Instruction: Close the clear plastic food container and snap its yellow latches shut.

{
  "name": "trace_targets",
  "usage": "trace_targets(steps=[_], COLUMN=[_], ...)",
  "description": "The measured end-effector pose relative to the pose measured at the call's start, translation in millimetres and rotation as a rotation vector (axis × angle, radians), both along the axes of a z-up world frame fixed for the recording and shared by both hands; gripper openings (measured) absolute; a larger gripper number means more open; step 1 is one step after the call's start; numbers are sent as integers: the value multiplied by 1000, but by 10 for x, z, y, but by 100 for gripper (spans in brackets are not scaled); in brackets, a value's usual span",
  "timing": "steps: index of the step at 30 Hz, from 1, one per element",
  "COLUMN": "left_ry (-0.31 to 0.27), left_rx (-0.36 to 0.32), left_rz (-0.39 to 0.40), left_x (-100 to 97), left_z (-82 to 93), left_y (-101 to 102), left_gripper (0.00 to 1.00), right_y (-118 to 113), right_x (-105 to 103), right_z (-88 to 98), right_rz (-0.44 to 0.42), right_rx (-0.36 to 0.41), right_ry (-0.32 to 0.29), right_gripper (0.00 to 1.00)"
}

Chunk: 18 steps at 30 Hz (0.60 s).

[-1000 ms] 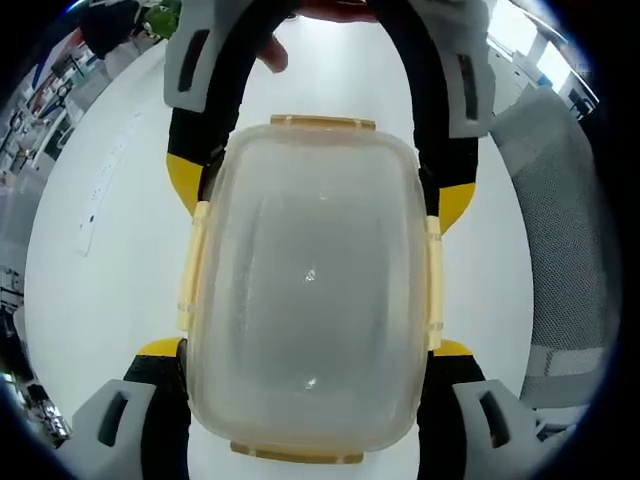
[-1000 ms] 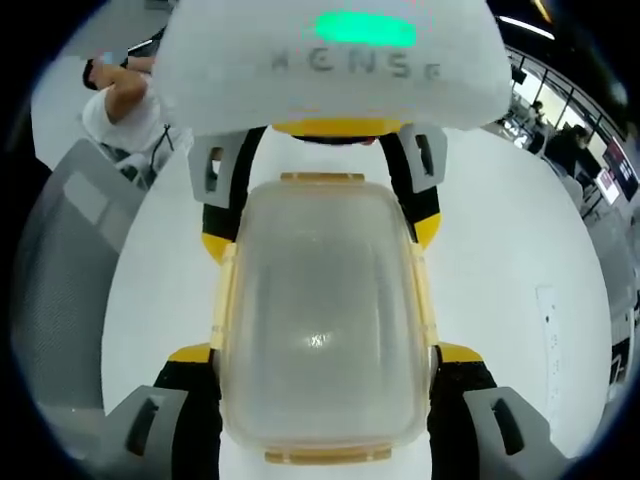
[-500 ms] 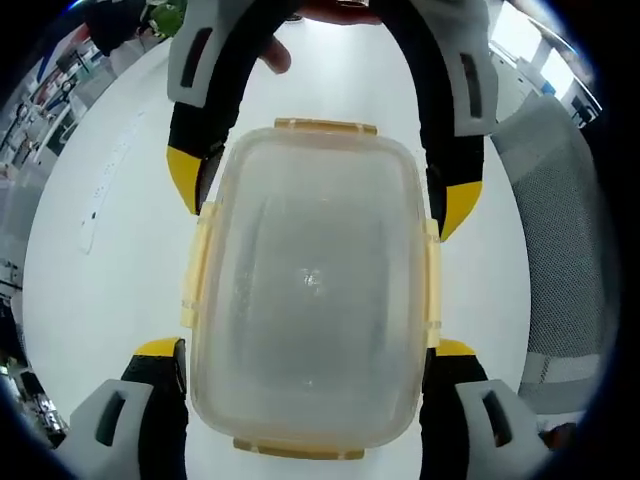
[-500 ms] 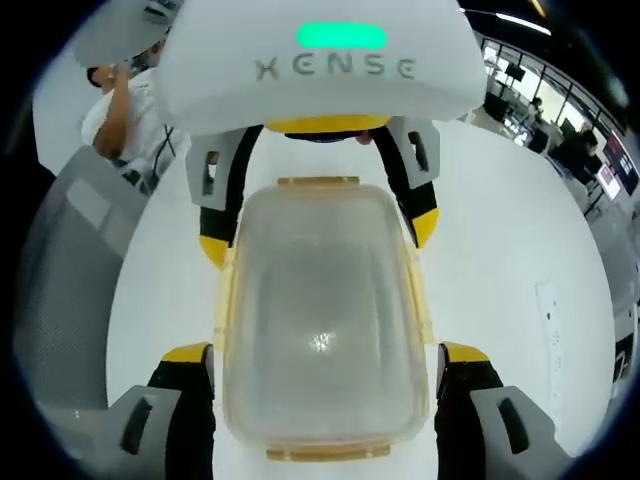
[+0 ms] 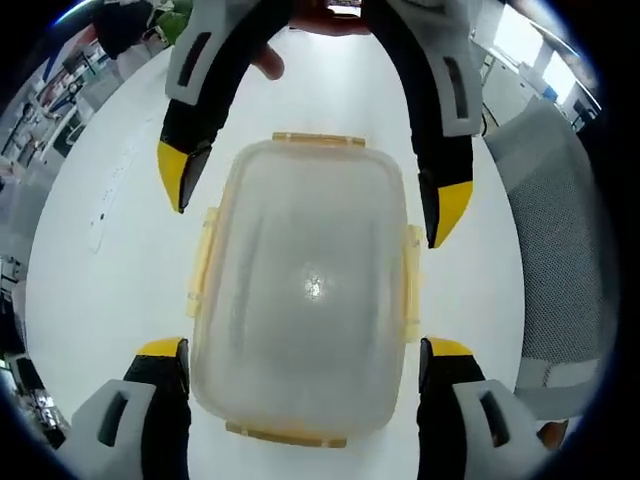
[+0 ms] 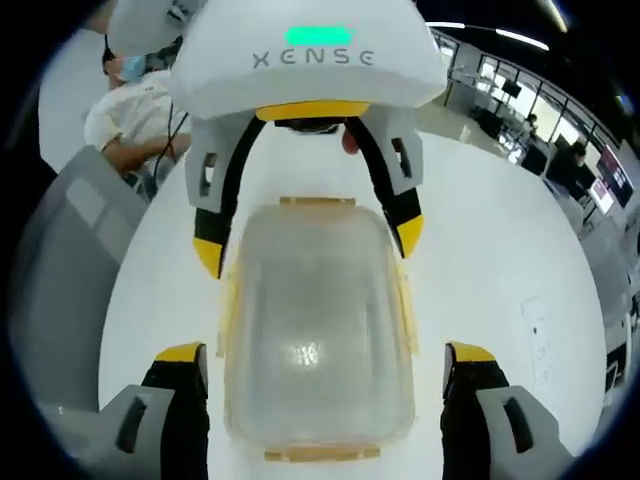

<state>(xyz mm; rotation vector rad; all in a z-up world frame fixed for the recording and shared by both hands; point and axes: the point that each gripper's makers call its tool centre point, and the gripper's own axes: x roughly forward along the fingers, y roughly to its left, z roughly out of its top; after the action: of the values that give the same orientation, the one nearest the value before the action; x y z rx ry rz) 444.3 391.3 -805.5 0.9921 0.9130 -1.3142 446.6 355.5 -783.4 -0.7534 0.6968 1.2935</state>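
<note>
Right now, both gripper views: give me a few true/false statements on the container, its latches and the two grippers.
1. The lid sits on the clear container. True.
2. The container stands on a white table. True.
3. The left gripper is clamped on the container. False: its fingers stand apart from the sides, open.
4. The right gripper holds a yellow latch. False: it is open, with its fingers clear of the container.
5. The latches are red. False: they are yellow.
6. In the left gripper view, the opposite gripper's yellow tips flank the container's far end without touching it. True.
</note>
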Motion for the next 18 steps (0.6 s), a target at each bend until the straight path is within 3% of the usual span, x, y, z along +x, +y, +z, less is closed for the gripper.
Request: trace_targets(steps=[2,7,11,18], left_ry=[3,2,-18,-59], left_rx=[-27,-72,-123,-227], left_rz=[13,37,72,126], left_x=[-23,-37,-1,31], left_z=[30,77,110,175], left_y=[-25,-29,-40,-88], left_gripper=[95,95,93,94], right_y=[21,33,50,2], right_x=[-46,-99,-27,-31], right_z=[22,25,106,122], right_rz=[-23,-51,-131,-166], right_rx=[29,69,153,196], right_ry=[32,42,20,-12], right_gripper=[98,97,95,96])
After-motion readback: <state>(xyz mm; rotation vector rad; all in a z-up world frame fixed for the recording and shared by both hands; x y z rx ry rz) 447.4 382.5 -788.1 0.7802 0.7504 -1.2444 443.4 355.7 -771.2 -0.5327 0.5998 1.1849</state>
